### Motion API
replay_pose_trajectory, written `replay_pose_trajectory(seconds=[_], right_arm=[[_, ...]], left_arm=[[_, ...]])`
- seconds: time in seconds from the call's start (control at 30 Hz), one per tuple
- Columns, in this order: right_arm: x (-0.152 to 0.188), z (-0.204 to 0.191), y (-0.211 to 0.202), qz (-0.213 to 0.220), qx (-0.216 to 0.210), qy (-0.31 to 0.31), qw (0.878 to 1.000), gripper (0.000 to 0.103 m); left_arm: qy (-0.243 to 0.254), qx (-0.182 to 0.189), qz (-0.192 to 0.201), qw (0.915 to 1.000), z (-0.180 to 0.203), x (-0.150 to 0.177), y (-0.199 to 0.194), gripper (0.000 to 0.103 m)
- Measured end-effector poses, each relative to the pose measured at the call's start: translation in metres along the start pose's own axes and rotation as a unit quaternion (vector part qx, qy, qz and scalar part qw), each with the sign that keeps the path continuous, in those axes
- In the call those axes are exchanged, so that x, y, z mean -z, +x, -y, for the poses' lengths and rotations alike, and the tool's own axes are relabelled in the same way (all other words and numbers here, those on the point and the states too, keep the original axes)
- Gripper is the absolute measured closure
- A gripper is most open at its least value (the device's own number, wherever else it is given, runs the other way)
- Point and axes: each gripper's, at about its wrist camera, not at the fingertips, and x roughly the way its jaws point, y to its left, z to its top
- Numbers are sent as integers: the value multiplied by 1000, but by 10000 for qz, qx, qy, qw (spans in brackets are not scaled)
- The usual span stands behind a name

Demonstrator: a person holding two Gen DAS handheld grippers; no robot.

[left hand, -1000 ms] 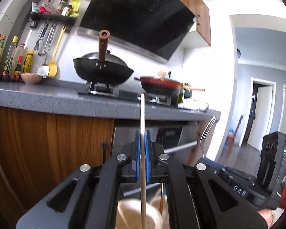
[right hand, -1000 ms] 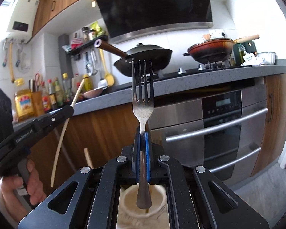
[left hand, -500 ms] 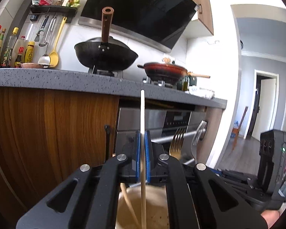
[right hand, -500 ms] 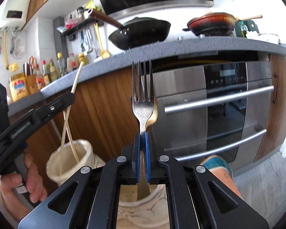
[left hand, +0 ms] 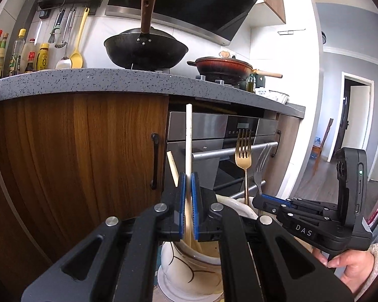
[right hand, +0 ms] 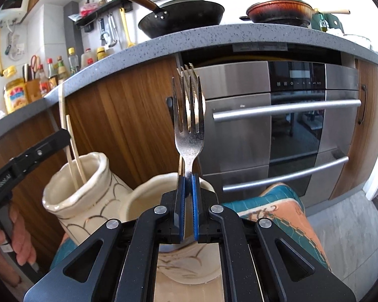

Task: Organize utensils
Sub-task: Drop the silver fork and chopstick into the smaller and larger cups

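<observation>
Your left gripper (left hand: 187, 206) clenched on a chopstick (left hand: 188, 141) upright over the left jar (left hand: 189, 264), your right gripper (right hand: 188, 201) grasping a fork (right hand: 189, 136) above the right jar (right hand: 143, 196), a gold fork (left hand: 243, 156) standing in it.

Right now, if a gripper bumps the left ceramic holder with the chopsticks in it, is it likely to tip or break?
The holder looks tall and narrow, leaning already, so probably tippy. Glazed ceramic: likely heavy for its size, slippery and breakable. Its chopsticks stand loose above the rim and would probably rattle or spill.
</observation>
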Motion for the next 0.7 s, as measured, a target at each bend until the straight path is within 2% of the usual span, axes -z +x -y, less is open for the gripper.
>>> replay_pose_trajectory(seconds=[0.1,0.3,0.37,0.43,0.5,0.57,0.7], right_arm=[[0,-1,-1,-41,-6,-29,10000,95],[-7,-5,-22,180,-60,-25,9998,72],[-9,-6,-37,293,-97,-24,9995,65],[-8,-7,-51,368,-74,-48,9993,57],[-6,-8,-60,393,-17,-80,9992,43],[-1,-8,-72,401,41,-109,9991,33],[6,-7,-89,367,85,-142,9992,19]], left_arm=[[26,5,-64,10000,2,0,1,99],[101,-76,-49,9999,7,-8,-4,94],[132,-121,-8,9998,8,-10,-10,74],[120,-122,34,9998,7,-12,-18,69],[133,-199,20,9997,6,-13,-24,65],[118,-258,11,9996,4,-13,-30,52],[133,-443,-55,9989,-1,-10,-46,38]])
